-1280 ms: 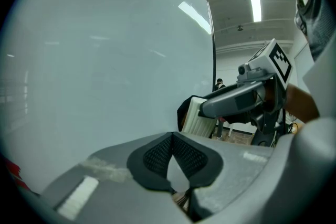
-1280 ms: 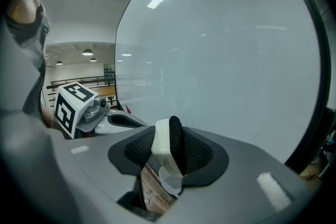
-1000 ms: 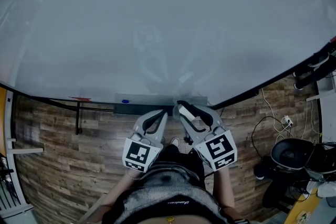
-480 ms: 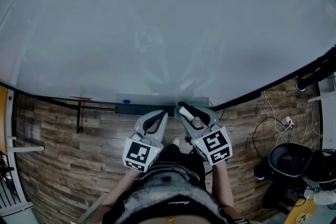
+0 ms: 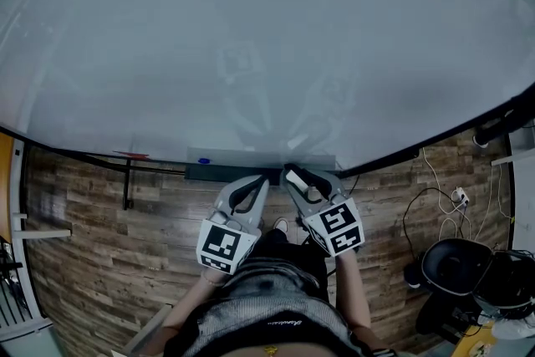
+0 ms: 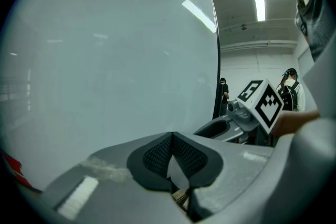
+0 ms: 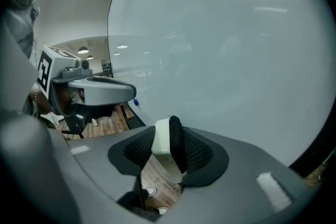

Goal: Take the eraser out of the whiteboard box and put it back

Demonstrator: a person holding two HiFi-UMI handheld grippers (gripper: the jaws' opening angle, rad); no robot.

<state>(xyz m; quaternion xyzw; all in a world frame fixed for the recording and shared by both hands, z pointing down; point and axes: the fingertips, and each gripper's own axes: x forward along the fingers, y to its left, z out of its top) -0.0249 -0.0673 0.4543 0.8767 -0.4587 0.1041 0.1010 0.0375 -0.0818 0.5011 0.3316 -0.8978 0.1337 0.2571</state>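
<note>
Eraser (image 7: 167, 144) is pinched in the right tongs (image 5: 291, 173), close by the box (image 5: 209, 173) at the bottom edge of the whiteboard (image 5: 251, 38), left tongs (image 5: 261, 180) are shut and empty, so next it likely goes down into the box, then let go.

whiteboard (image 5: 251, 29): cut off by the top, left and right edges of the head view.
whiteboard box (image 5: 209, 174): mid part hidden behind left gripper (image 5: 261, 181) and right gripper (image 5: 289, 174).
blue thing (image 5: 201, 161) on box: too small to identify.
eraser (image 7: 169, 147): flanks covered by jaw pads.
</note>
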